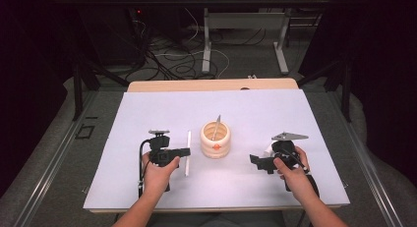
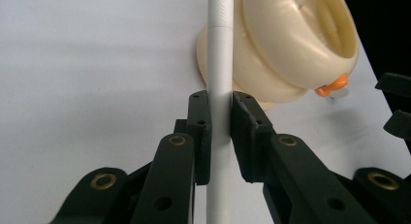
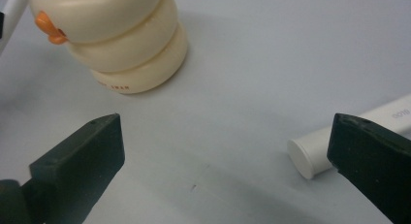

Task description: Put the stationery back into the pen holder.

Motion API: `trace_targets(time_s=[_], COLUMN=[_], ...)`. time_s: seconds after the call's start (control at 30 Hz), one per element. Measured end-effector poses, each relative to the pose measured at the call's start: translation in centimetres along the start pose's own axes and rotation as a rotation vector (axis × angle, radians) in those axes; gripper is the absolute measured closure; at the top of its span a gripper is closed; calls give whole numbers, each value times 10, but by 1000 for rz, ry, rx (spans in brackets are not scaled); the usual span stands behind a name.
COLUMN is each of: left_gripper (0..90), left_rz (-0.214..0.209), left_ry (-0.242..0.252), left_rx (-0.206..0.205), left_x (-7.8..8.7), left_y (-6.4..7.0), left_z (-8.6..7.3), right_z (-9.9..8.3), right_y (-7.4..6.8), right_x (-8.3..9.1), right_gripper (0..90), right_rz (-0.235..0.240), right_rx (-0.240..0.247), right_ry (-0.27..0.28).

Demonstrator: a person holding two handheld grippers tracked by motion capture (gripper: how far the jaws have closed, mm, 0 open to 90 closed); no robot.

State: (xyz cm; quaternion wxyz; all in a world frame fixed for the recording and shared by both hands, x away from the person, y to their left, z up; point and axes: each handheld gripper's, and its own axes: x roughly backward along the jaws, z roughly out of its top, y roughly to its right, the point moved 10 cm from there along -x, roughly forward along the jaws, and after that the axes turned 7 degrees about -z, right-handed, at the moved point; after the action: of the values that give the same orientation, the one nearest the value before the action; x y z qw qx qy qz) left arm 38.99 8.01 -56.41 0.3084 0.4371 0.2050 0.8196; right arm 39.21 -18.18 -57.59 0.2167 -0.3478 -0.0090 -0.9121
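Clearly the left gripper [image 1: 181, 151] is the one at work: its jaws stand narrow, closed on a slim white stick [image 2: 219, 78], pinching it near the middle so that it stays balanced and can be lifted toward the holder; in the high view that stick [image 1: 188, 152] lies lengthwise on the white tabletop [image 1: 147, 114], just left of the cream holder [image 1: 215, 139]. That holder is a squat pot of stacked rounded rings, glossy like moulded plastic, with a small orange knob on its front [image 3: 48, 27]; one thin stick [image 1: 216, 127] already leans inside it, which suggests, as a judgement, that the sticks are being gathered there. The held stick looks smooth and matt, round in section, with a faint seam partway up; the jaw pads are flat black plastic fixed with brass-coloured screws. The right gripper [image 1: 256, 161] rests to the right of the holder with its jaws spread wide and nothing between them; a short white tube [image 3: 339, 136] with a flat round end lies on the tabletop just beside one jaw, probably next in line.
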Motion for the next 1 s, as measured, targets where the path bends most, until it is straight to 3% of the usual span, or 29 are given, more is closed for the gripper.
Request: trace_targets(time_s=[0.1,0.37,0.57,0.67,0.83,1.0], left_gripper=[785,786,785,785,785,785], left_rz=[-9,-25,-44,-50,-59,-59], left_ry=[17,64,80,88,86,94], left_rx=[-17,-60,-108,-118,-147,-170], left_x=[3,7,9,9,8,5], left_y=[3,12,20,25,33,36], left_z=[2,7,7,6,5,3], right_z=[4,17,23,31,41,44], right_y=[-6,-18,-24,-30,-39,-49], right_x=[1,4,4,5,7,5], right_gripper=[0,0,0,6,136,216], right_rz=[22,75,88,108,123,164], right_rx=[6,-71,-75,-70,-63,-59], right_ry=[6,16,15,39,69,63])
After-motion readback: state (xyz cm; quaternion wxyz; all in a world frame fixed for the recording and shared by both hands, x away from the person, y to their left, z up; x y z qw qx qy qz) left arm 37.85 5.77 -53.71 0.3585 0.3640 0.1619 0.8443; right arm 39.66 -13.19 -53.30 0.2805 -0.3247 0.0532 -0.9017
